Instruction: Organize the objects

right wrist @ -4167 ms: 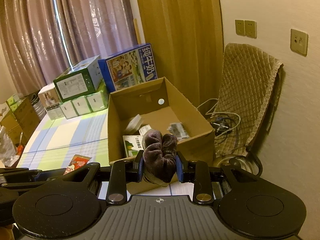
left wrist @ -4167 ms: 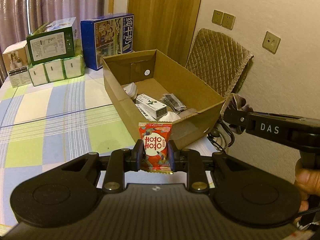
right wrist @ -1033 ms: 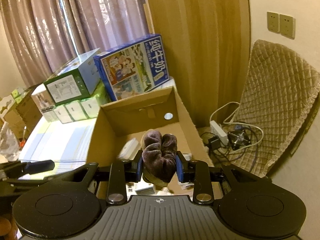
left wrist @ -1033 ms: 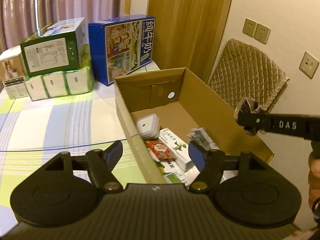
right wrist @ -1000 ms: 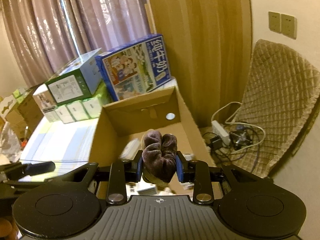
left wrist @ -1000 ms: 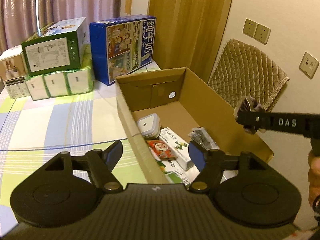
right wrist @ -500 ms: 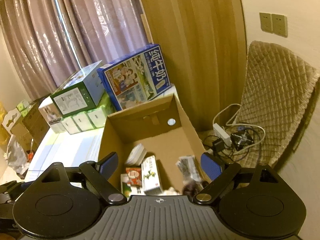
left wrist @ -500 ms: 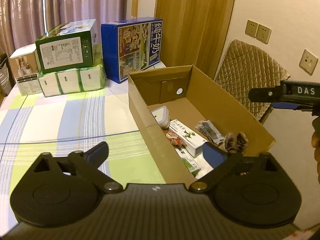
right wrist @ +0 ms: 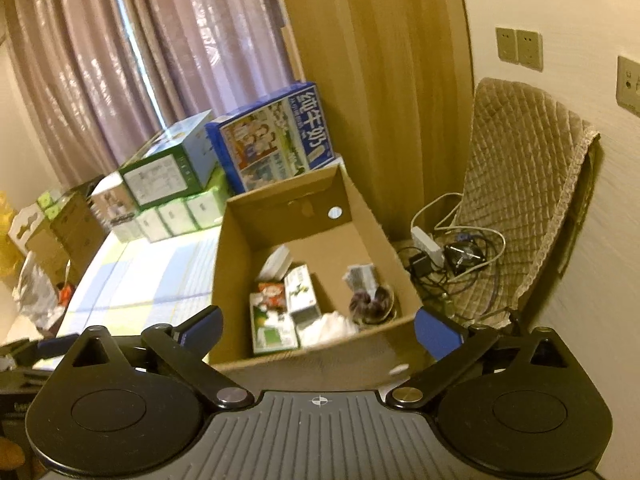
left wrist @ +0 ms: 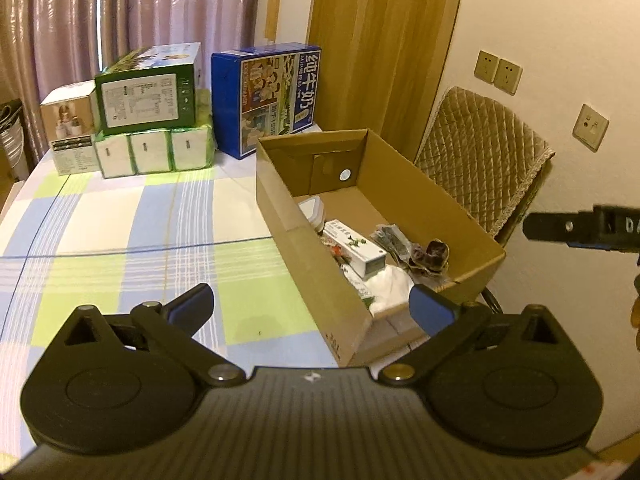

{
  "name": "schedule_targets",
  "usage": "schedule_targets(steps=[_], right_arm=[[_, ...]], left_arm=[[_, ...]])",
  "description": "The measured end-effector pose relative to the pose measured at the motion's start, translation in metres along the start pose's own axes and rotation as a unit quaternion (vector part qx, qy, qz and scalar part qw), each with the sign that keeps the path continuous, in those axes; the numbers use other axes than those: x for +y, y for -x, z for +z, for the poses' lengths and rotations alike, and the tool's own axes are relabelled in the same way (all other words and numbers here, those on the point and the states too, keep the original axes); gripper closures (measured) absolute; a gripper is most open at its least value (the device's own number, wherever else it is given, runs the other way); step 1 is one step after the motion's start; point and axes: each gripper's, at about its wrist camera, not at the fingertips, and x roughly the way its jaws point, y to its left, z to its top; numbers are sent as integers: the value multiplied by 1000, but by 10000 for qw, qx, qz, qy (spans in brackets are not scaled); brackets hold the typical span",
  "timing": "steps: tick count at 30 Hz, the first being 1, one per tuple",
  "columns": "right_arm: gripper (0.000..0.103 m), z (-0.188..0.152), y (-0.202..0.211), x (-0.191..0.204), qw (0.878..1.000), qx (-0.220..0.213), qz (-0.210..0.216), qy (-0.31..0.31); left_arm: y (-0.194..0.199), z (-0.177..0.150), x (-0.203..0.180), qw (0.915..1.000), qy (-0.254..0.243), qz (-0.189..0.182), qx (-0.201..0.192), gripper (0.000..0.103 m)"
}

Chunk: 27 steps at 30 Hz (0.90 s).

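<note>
An open cardboard box [left wrist: 432,184] [right wrist: 236,264] stands at the right end of the checked tablecloth. In it lie a dark brown rolled sock [left wrist: 434,254] [right wrist: 370,302] near the right front corner, a red snack packet [right wrist: 272,294], a white and green carton [left wrist: 354,248] [right wrist: 302,294] and a white lidded container [left wrist: 312,210]. My left gripper [left wrist: 310,306] is open above the table, short of the box's front corner. My right gripper [right wrist: 318,326] is open and empty, held high before the box. The right tool's arm [left wrist: 580,228] shows at the right edge.
Stacked cartons stand at the table's far end: a blue milk box [left wrist: 266,98] [right wrist: 276,136], a green box [left wrist: 148,90] on tissue packs [left wrist: 154,152]. A quilted chair back [left wrist: 486,152] [right wrist: 528,184] and a power strip with cables [right wrist: 444,252] lie right of the box.
Both grippers let go: the red packet and then the brown sock now lie in the box. Both have since opened wide and pulled back from the box.
</note>
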Motion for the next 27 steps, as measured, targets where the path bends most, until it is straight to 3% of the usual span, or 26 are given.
schedule_targets(steps=[21, 27], right_arm=[[2, -57, 40, 45, 9993, 238, -36, 296], [2, -68, 36, 50, 9988, 379, -30, 299]], left_arm=[[55, -48, 13, 9976, 286, 571, 264, 1], [62, -56, 17, 9974, 413, 526, 281, 1]])
